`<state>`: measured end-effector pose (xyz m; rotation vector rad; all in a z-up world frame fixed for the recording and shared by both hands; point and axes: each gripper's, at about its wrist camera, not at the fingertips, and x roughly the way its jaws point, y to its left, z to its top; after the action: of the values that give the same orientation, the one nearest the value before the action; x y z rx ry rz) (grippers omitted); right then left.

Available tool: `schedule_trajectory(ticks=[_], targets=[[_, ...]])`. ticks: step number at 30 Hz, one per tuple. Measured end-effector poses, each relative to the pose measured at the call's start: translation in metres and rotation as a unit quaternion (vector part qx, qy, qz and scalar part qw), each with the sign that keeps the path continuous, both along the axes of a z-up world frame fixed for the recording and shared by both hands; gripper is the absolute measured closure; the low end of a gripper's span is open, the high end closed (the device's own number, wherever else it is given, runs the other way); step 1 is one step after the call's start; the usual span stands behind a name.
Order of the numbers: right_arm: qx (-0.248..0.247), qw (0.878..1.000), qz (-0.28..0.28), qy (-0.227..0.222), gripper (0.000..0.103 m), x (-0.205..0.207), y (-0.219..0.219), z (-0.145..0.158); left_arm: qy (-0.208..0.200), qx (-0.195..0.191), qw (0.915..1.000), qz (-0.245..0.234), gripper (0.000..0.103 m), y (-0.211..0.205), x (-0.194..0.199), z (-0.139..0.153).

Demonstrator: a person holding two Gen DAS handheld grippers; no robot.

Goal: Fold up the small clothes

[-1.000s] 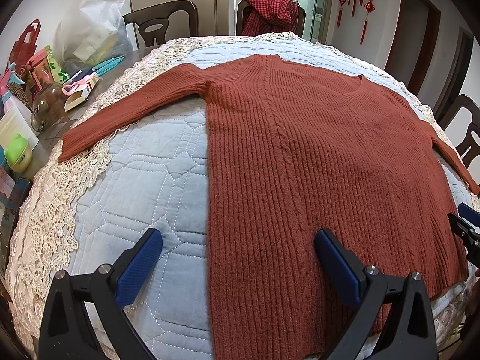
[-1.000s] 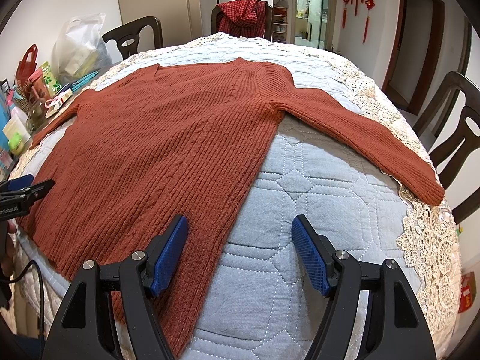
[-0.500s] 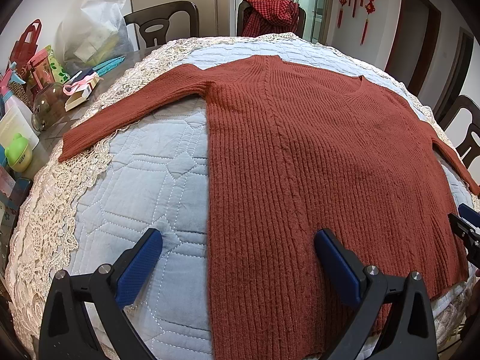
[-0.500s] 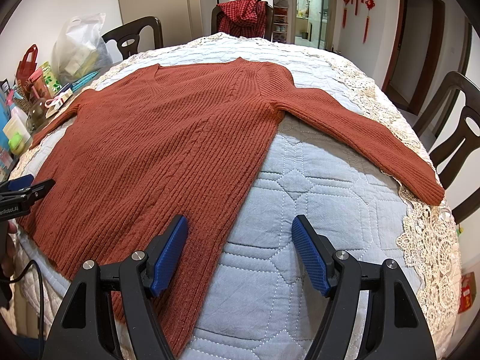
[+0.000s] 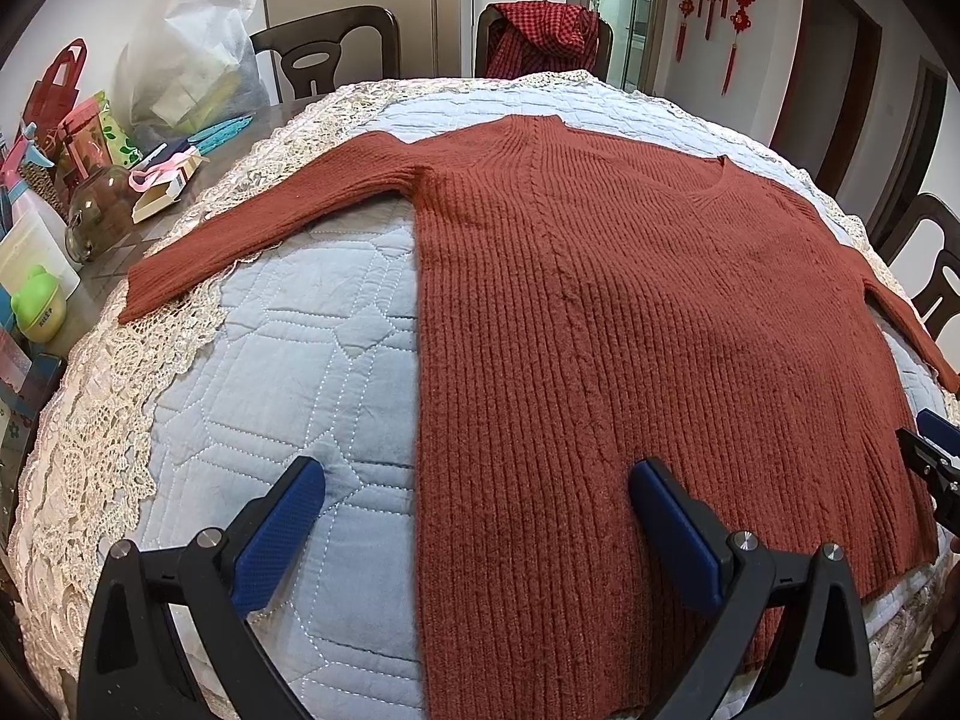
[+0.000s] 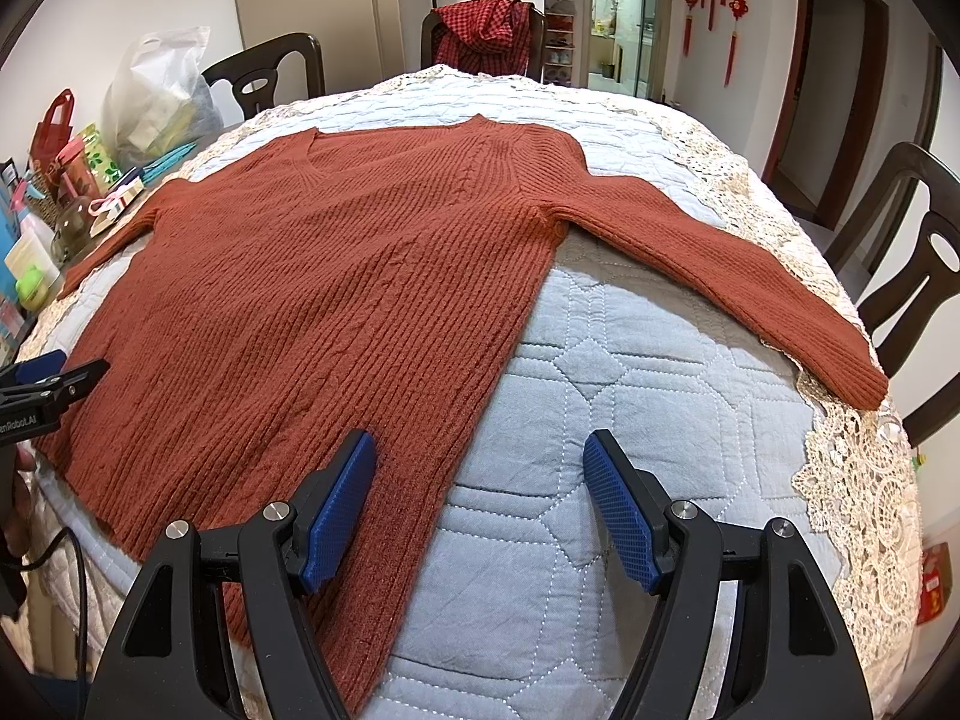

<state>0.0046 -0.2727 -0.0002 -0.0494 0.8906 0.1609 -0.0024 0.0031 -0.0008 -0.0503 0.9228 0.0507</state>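
Observation:
A rust-red ribbed knit sweater [image 5: 630, 324] lies flat, face up, on a quilted blue-grey cloth, both sleeves spread out; it also shows in the right wrist view [image 6: 336, 312]. My left gripper [image 5: 477, 516] is open and empty, hovering over the sweater's left bottom edge. My right gripper [image 6: 480, 498] is open and empty, straddling the sweater's right bottom edge. The left sleeve cuff [image 5: 150, 294] reaches the lace border; the right sleeve cuff [image 6: 852, 372] does too.
The table's left side holds clutter: a white plastic bag [image 5: 186, 60], a glass jar [image 5: 99, 216], a green toy cup [image 5: 39, 312]. Dark wooden chairs stand around, one with a red checked garment [image 5: 546, 39]. A lace tablecloth [image 6: 858, 480] rims the quilt.

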Motion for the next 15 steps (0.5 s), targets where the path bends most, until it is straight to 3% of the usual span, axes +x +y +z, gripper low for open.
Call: schedule_trajectory(ticks=[15], targets=[[0.002, 1.000, -0.007, 0.004, 0.031, 0.0007, -0.0004, 0.0013, -0.003, 0.003, 1.0000, 0.000, 0.000, -0.0029, 0.0016, 0.0007]])
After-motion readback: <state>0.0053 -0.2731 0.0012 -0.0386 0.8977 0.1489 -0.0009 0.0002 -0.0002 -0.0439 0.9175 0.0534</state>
